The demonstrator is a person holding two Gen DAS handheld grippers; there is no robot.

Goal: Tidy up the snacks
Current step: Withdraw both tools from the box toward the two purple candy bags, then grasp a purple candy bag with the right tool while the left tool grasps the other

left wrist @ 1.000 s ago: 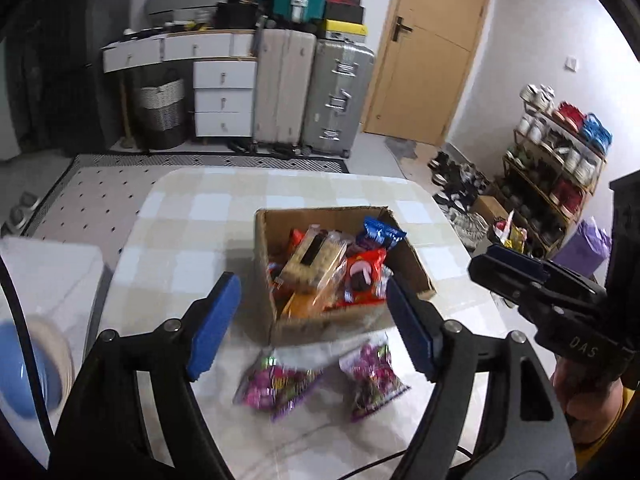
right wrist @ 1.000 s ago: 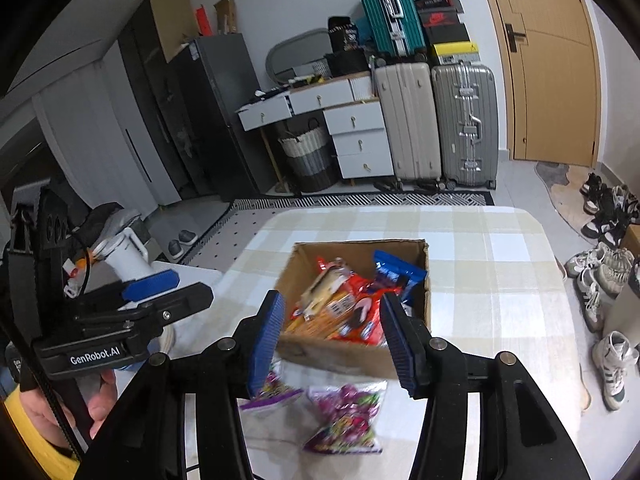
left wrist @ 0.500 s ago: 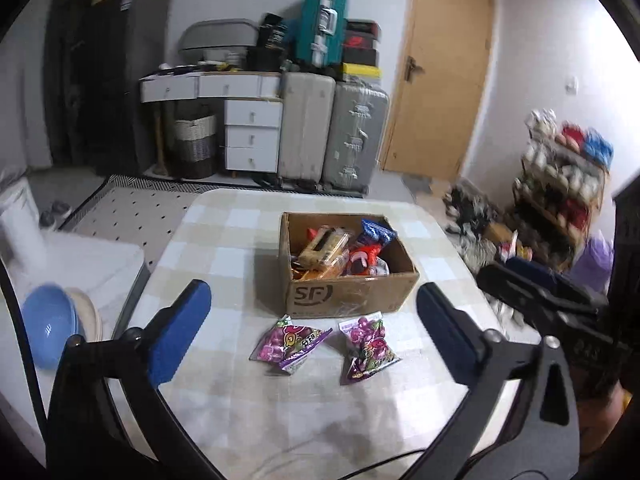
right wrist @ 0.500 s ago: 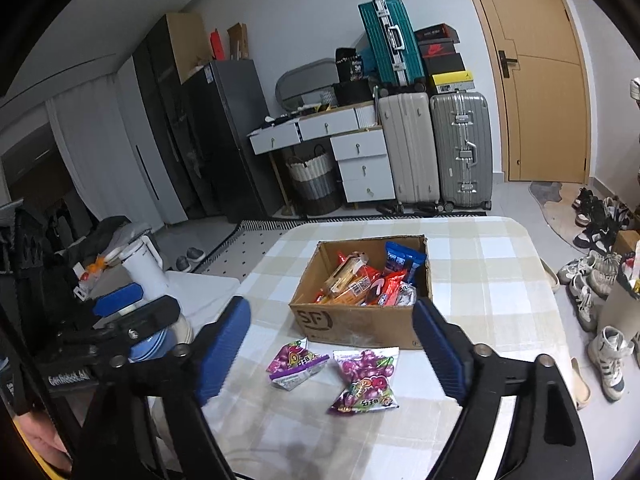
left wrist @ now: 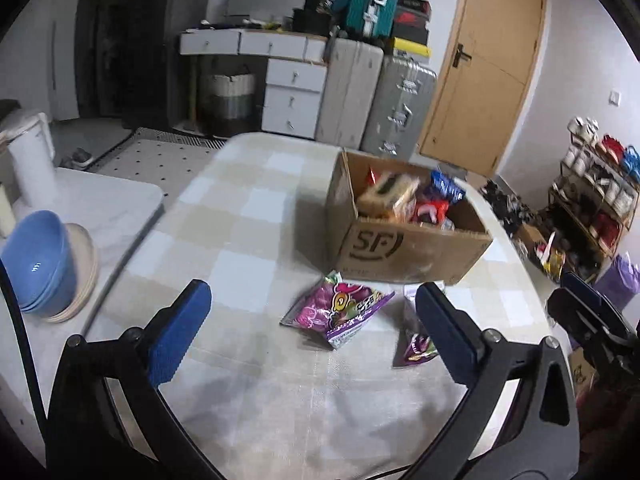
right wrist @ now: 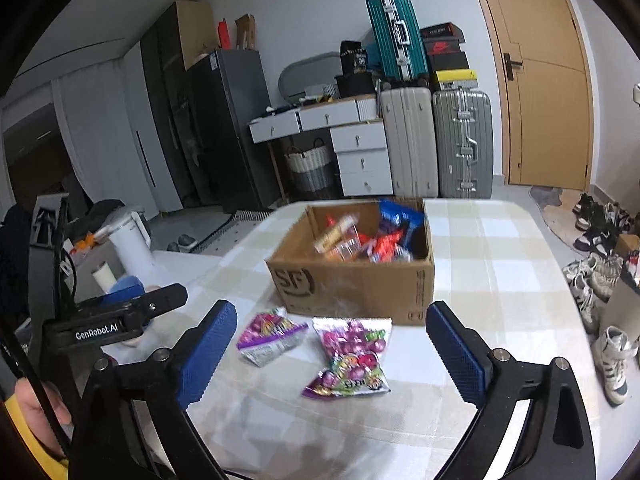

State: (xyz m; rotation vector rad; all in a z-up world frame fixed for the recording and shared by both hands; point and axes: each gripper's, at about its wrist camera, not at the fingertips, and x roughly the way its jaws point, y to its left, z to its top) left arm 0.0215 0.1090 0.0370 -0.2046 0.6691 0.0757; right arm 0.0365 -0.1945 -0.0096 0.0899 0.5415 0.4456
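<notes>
Left gripper (left wrist: 312, 328) is spread wide, nothing clamped; blue pads hang above the checked tablecloth (left wrist: 248, 240). One purple candy bag (left wrist: 338, 314) lies on the cloth in the gap between the pads, touching neither. Second purple candy bag (left wrist: 416, 344) is partly hidden behind the right-hand pad, so contact there I can't tell.

Right gripper (right wrist: 330, 344) has its jaws opening, already wide, holding nothing. From its camera both bags lie flat between the pads: smaller one (right wrist: 270, 336) to the left, larger one (right wrist: 350, 356) to the right and nearer the camera, corners close together, neither against a pad.

Cardboard box marked SF (right wrist: 352, 276) stands on the table just behind the two bags, top open, packed with mixed snack packets (right wrist: 360, 240): orange, red, blue wrappers, details blurred. The left bag's far corner sits right at the box's front wall.

Left of the table: a lower white surface with stacked blue bowls (left wrist: 36, 260) on a beige plate and a white kettle (right wrist: 130, 240). In the right wrist view the left tool's body is at the left edge, a hand (right wrist: 38, 404) under it.
</notes>
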